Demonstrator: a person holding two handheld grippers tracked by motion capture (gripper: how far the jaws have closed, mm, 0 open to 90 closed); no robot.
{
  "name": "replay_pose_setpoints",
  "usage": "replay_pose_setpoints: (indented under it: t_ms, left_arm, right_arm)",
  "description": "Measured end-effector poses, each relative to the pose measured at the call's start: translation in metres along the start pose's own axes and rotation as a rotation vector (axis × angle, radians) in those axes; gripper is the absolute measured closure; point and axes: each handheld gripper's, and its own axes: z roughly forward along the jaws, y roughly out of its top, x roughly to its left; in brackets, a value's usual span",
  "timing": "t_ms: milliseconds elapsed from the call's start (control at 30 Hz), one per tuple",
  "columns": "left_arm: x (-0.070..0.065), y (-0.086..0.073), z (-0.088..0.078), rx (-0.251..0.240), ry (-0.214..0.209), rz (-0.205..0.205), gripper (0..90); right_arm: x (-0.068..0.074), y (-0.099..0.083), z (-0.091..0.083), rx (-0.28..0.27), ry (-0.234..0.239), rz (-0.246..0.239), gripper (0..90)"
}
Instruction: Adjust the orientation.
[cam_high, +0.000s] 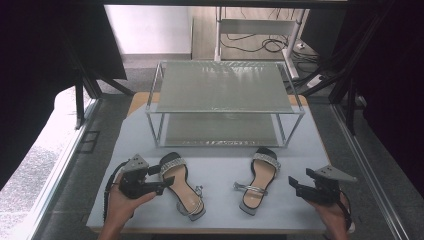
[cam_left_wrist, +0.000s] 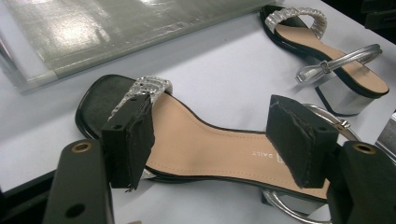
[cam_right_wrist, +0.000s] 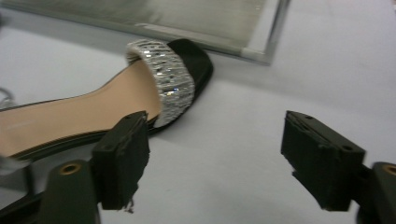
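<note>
Two-tier rack (cam_high: 225, 90) stands at upper centre of the high view, both shelves bare, open front facing the person, so likely the destination for the shoes. Pair of sandals lies below it: left sandal (cam_high: 182, 186) at lower left-centre, right sandal (cam_high: 257, 180) at lower right-centre, toes toward the rack. Left gripper (cam_high: 165, 179) is wide open, jaws straddling the left sandal's insole, holding nothing; right gripper (cam_high: 295, 186) is wide open and empty, beside the right sandal.

we hold the left gripper (cam_high: 161, 178) low at near left, jaws wide apart, pointing right. our right gripper (cam_high: 296, 185) sits near right, jaws spread, pointing left. both hands (cam_high: 121, 206) grip from below.
</note>
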Motion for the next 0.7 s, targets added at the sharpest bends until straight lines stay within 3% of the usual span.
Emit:
replay_pose_setpoints:
  t_ms: [400,567,633,700]
  left_arm:
    - [0.001,0.001,-0.004,-0.013,-0.01,-0.008,32.4]
    - [0.001,0.001,-0.006,-0.014,-0.014,-0.01,32.5]
    - [0.0,0.0,-0.007,-0.017,-0.014,-0.009,32.5]
    - [-0.002,0.0,-0.008,-0.018,-0.015,-0.01,32.5]
  right_arm:
    - [0.016,0.006,-0.002,-0.028,0.096,-0.054,47.4]
    - [0.025,0.015,-0.009,-0.065,0.147,-0.066,53.9]
    - [0.03,0.02,-0.014,-0.11,0.155,-0.072,63.2]
    - [0.032,0.022,-0.015,-0.123,0.163,-0.067,66.8]
